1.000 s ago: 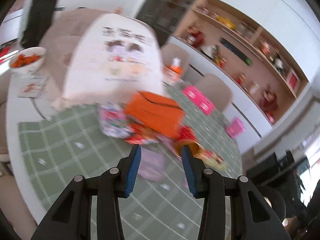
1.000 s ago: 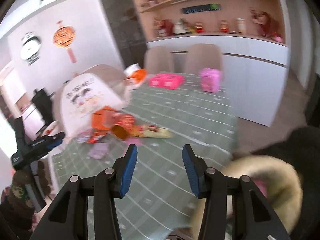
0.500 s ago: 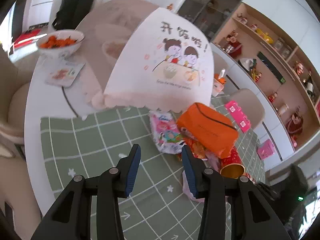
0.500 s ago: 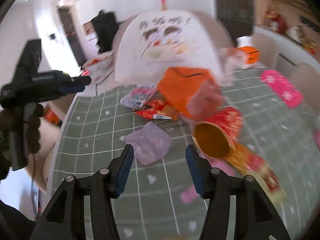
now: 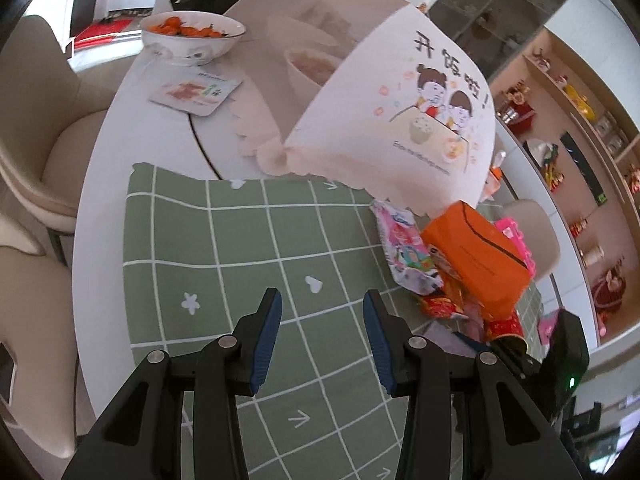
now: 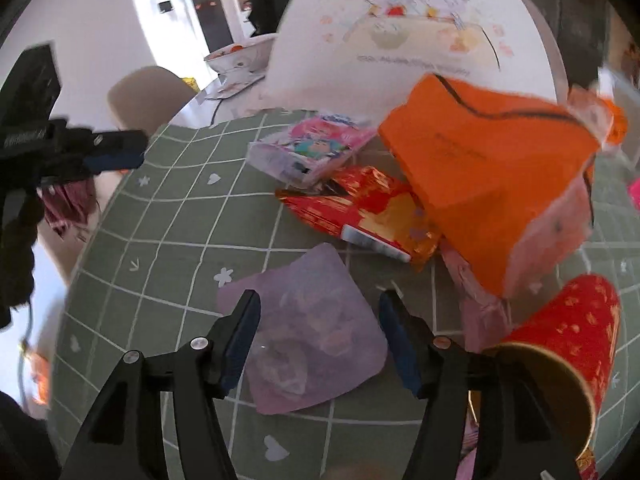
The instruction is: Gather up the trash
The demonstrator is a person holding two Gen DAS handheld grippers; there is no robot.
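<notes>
A heap of trash lies on the green checked mat point(image 6: 168, 248): a flat purple pouch point(image 6: 316, 328), a red foil wrapper point(image 6: 360, 208), a pink-and-white tissue pack point(image 6: 308, 148), an orange box point(image 6: 492, 172) and a red paper cup point(image 6: 560, 344) on its side. My right gripper point(image 6: 320, 320) hovers over the purple pouch. Its jaws are opening, and the pouch shows between the fingers with no pad pressing on it. My left gripper point(image 5: 322, 320) is open over bare mat, left of the heap, with nothing between its fingers. From there the orange box point(image 5: 476, 256) and tissue pack point(image 5: 404, 248) lie to its right.
A large white food cover point(image 5: 400, 112) with a cartoon print stands behind the heap. A bowl of orange fruit point(image 5: 192, 32) and a printed card point(image 5: 196, 92) sit on the white table beyond the mat. A beige chair point(image 5: 40, 140) stands at the left.
My right gripper has swung down onto the heap and its jaws have spread wider; the purple pouch now lies under it. My left gripper has sunk and shifted left of the heap.
</notes>
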